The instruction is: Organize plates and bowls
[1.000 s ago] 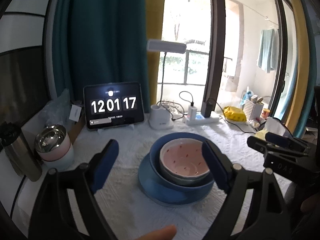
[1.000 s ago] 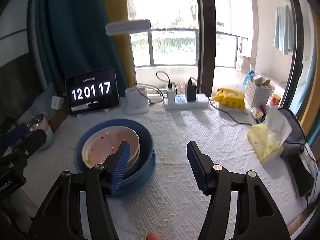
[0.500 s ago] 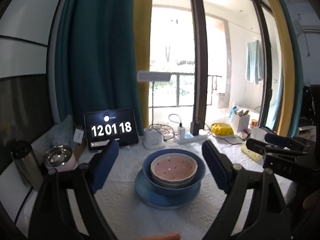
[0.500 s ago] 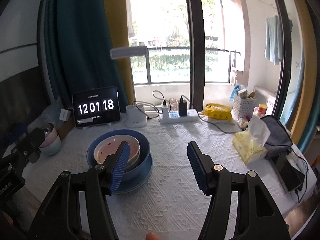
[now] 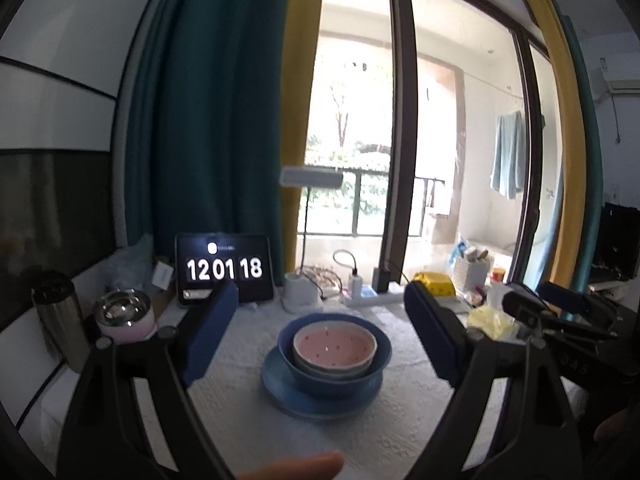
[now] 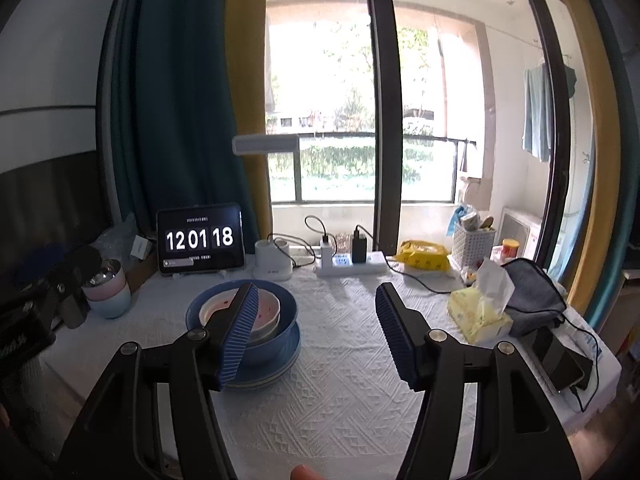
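— What can't you make out from where you are?

— In my right view, my own blue pad covers part of the pink bowl (image 6: 256,308) and of the blue bowl (image 6: 280,320) it sits in; the blue plate (image 6: 288,354) under them shows only as a rim; the left edge of that view is dark and blurred. In my left view the clock tablet (image 5: 224,268) is partly behind my pad, and a fingertip (image 5: 296,466) is cut off at the bottom edge.

— And the stack itself?

— Pink bowl nested in blue bowl, blue bowl on blue plate, all on the white-clothed counter (image 6: 340,380), in front of the tablet and the lamp base (image 5: 302,298).

— How are you holding the tools?

— Both tilted slightly down, clear of the stack; my left gripper (image 5: 320,344) is spread wide with nothing between the pads, framing the bowls from a distance; my right gripper (image 6: 312,332) is parted too and empty, aimed at bare cloth just right of the stack.
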A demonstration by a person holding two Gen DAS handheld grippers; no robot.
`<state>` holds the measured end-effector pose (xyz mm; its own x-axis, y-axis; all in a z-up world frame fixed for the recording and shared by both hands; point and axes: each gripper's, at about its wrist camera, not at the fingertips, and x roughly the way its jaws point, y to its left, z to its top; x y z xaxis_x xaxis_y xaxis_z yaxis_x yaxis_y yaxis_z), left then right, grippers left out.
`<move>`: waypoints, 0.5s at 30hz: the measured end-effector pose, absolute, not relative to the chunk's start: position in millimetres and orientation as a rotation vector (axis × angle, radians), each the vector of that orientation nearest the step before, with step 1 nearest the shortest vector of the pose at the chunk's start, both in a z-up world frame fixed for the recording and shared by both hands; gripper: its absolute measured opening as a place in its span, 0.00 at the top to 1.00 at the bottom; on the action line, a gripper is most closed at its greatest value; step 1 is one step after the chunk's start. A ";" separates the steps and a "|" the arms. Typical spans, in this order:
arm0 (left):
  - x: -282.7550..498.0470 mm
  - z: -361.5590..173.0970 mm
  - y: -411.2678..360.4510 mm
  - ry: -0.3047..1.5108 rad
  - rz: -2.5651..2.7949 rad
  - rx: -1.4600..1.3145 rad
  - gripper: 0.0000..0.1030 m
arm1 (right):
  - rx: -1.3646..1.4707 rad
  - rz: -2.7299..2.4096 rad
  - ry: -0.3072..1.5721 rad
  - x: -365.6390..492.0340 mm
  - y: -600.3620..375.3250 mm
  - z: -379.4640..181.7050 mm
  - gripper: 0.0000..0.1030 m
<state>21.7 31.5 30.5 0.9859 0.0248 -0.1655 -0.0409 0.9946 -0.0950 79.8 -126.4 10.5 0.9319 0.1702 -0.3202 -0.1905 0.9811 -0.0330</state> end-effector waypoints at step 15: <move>-2.3 53.5 31.6 0.028 0.052 -0.073 0.08 | -0.046 0.132 0.210 50.5 -145.8 40.6 0.33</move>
<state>-2.3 31.6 53.5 0.9983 0.0510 -0.0295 -0.0530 0.9960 -0.0724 50.5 -145.8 40.6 0.9693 0.1261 -0.2109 -0.1357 0.9902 -0.0319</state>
